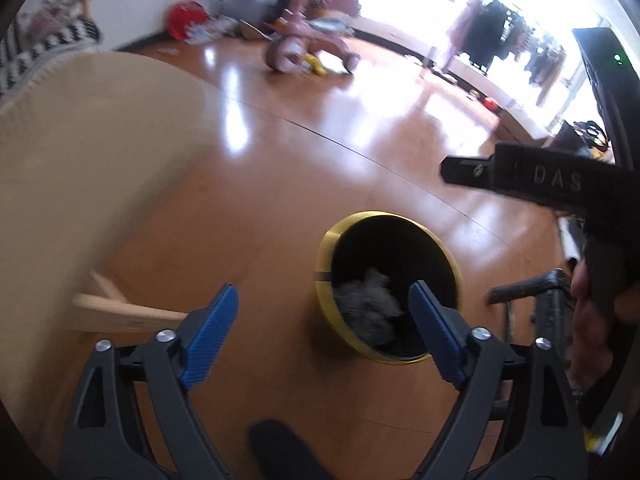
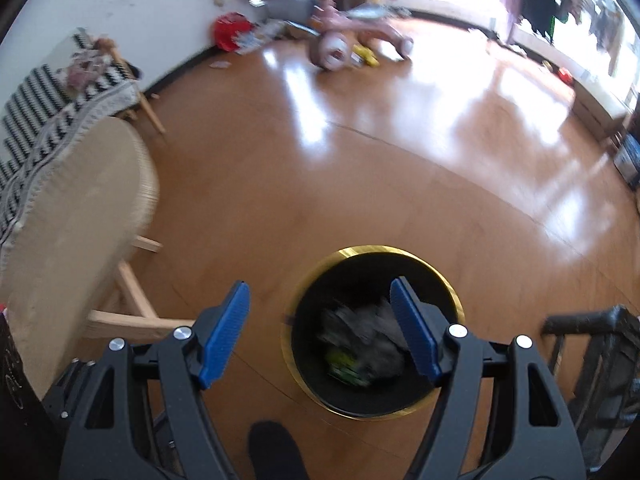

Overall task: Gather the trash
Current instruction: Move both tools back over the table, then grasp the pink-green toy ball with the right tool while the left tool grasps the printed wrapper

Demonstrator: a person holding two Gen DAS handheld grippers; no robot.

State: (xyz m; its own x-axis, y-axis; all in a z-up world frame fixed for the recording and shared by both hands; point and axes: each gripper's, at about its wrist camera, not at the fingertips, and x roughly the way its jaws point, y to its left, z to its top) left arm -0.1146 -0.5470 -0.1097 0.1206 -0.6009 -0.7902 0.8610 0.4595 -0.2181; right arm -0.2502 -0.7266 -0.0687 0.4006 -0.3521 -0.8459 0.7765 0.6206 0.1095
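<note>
Both grippers were held above a glossy wooden floor (image 2: 360, 184), each spread wide with nothing between its blue pads. The left gripper (image 1: 324, 328) was seen hovering just to the near-left of a round trash bin (image 1: 334, 312) with a yellow rim and black interior; its right pad (image 1: 436, 340) overlapped the bin's opening in the left wrist view, while the left pad (image 1: 208, 340) was set over bare floor. The right gripper (image 2: 320, 328) was positioned more directly over the same trash bin (image 2: 452, 292), its right pad (image 2: 412, 332) lying across the opening.

Inside the bin, crumpled grey trash (image 1: 368, 304) was seen resting at the bottom. In the right wrist view the same grey wad (image 2: 376, 344) was shown blurred, with a green and yellow item (image 2: 344, 364) just beside it; what that item was could not be told.

The body of the right gripper, black and lettered, was caught at the right edge of the left wrist view, gripped by a hand (image 1: 588, 312). A beige cushioned chair (image 2: 76, 216) with light wooden legs was placed left of the bin, well apart from it. A pink tricycle (image 2: 352, 36) and a red container (image 2: 230, 30) were visible far across the floor, near the wall
</note>
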